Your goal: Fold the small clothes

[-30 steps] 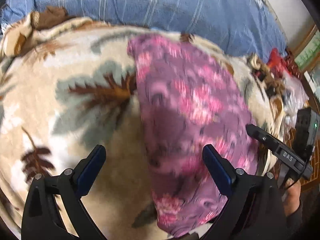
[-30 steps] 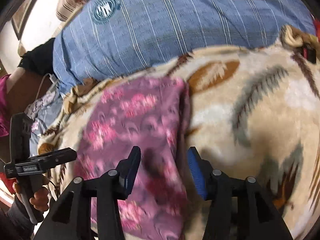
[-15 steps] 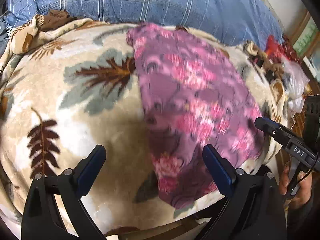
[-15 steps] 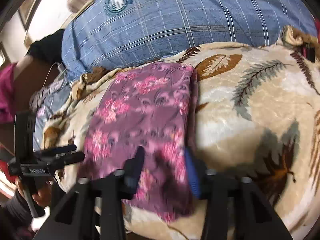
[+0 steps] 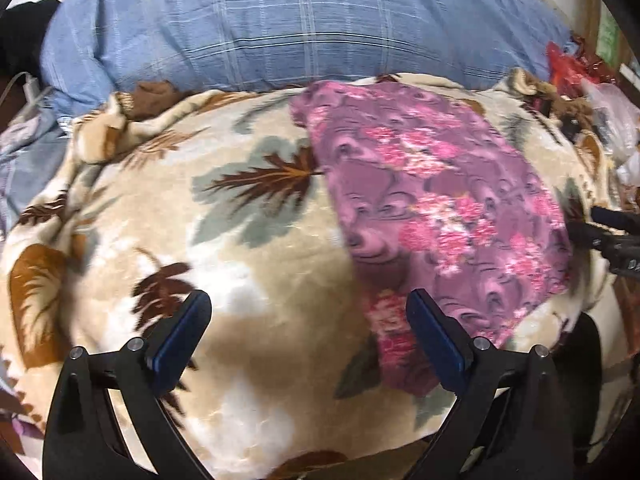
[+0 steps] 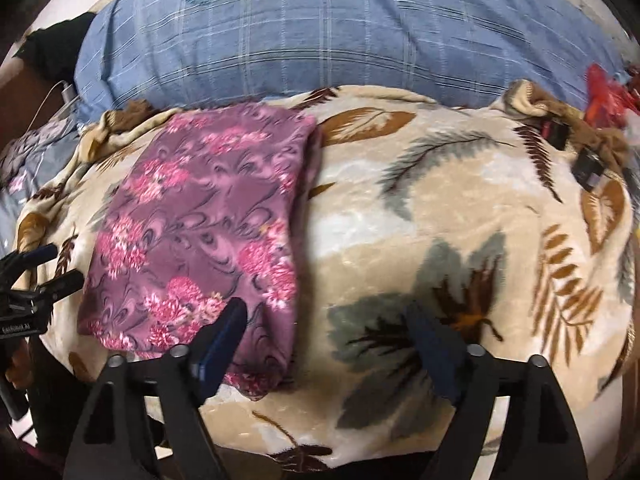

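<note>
From the left wrist camera, the surface is a bed covered by one cream blanket point(image 5: 256, 272) printed with brown and grey leaves. One blue checked pillow point(image 5: 296, 28) lies across the far side, touching the blanket's far edge. At the far right edge sits a jumble of red and clear plastic bags point(image 5: 592, 80); their number cannot be told. One folded purple floral garment point(image 5: 444, 208) lies flat on the blanket, right of centre, running from near the pillow toward the near edge. The left gripper point(image 5: 308, 336) hangs over the near part of the blanket with its jaws spread wide and nothing between them; its right finger overlaps the garment's near left corner in the picture. The right gripper's tips point(image 5: 612, 232) poke in at the right edge.

From the right wrist camera, the same blanket point(image 6: 460, 240) and pillow point(image 6: 340, 28) fill the picture, and the single garment point(image 6: 208, 232) lies at the left. The right gripper point(image 6: 328, 328) has its jaws opening, with only the garment's near right edge and bare blanket below them, nothing pinched. The left gripper point(image 6: 36, 280) shows at the left edge, a hand point(image 6: 16, 364) under it.
</note>
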A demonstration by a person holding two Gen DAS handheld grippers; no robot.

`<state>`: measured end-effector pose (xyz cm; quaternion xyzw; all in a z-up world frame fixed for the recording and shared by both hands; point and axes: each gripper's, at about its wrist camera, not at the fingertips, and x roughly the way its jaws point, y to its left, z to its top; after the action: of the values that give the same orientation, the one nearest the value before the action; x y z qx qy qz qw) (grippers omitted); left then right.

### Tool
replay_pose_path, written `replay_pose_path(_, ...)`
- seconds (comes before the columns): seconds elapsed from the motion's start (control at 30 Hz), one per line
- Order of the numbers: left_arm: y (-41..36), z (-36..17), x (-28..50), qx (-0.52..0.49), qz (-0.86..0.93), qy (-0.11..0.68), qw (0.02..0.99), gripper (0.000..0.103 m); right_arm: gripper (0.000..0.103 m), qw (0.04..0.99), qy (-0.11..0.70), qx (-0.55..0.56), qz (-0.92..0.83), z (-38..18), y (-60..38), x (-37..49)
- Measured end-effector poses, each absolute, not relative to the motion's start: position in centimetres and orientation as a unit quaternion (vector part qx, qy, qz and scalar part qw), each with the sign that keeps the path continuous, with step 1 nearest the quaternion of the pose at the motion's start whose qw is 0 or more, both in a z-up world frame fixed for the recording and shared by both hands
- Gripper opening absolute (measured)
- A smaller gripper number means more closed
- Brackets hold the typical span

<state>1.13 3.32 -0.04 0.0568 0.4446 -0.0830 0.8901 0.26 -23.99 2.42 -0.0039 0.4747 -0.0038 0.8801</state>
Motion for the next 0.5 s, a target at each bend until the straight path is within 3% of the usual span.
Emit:
replay_pose_path(0.2,3.6,0.3,-0.1,0.076,-0.033,0.401,0.912,0.099,0.099,0.879,0.474,-0.035,-0.041,3.0,-23.4,-0.3)
replay_pose_path(0.5,3.2,0.2,-0.8,0.079,-0.057,0.410,0.907,0.101,0.099,0.887,0.449,-0.087,-0.068,4.0,-21.6,-2.3)
